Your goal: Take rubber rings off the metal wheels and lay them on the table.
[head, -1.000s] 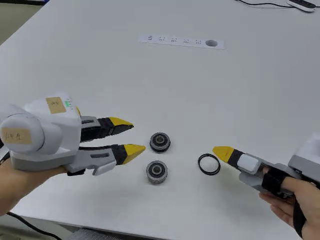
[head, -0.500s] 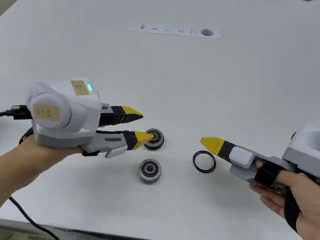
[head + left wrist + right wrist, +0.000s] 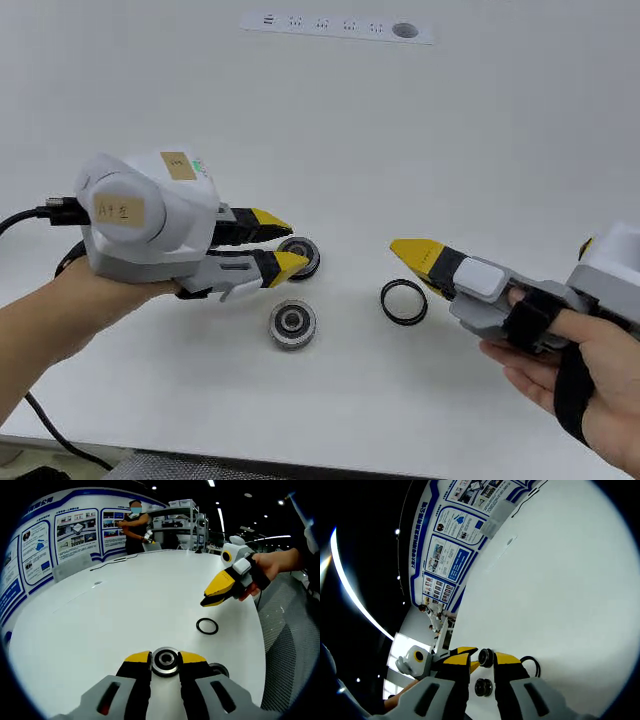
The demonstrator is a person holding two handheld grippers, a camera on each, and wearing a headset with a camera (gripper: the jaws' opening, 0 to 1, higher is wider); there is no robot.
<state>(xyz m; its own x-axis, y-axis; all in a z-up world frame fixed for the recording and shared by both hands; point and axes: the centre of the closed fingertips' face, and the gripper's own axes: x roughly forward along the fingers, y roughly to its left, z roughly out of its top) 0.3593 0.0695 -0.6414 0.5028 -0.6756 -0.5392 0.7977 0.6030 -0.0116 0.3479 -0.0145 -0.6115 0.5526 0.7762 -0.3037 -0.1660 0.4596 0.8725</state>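
Left gripper (image 3: 280, 241): I am bringing it level with the table (image 3: 450, 130), jaws spread, one yellow tip on each side of the farther metal wheel (image 3: 165, 661). The tips are close to its rim; I cannot tell whether they are touching it, and they are not visibly pressing.

Right gripper (image 3: 206, 598): I am holding it above the table on the other side, jaws parted a little and gripping nothing. Its tip is hanging just beside the loose rubber ring (image 3: 403, 302), which is lying flat on the bare table, apart from both wheels.

Step in hand, as I judge it: steadying the farther wheel so a ring can be pulled off.
- Closing on the metal hub or flanks, not on the dark outer band, so the rubber is free to slide.
- Keeping the wheel upright and pinned; it looks ready to roll.
- Bringing the right tip in low to hook the band's edge and peel outward, away from the nearer wheel (image 3: 291, 324).

Count:
- Metal wheels: 2, near each other.
- Rubber rings off and on the table: 1.
- Rings on the wheels: each wheel is showing a dark rim; number cannot be told.
- Grippers: 2.
- Power strip (image 3: 335, 25): 1, at the far side of the table.
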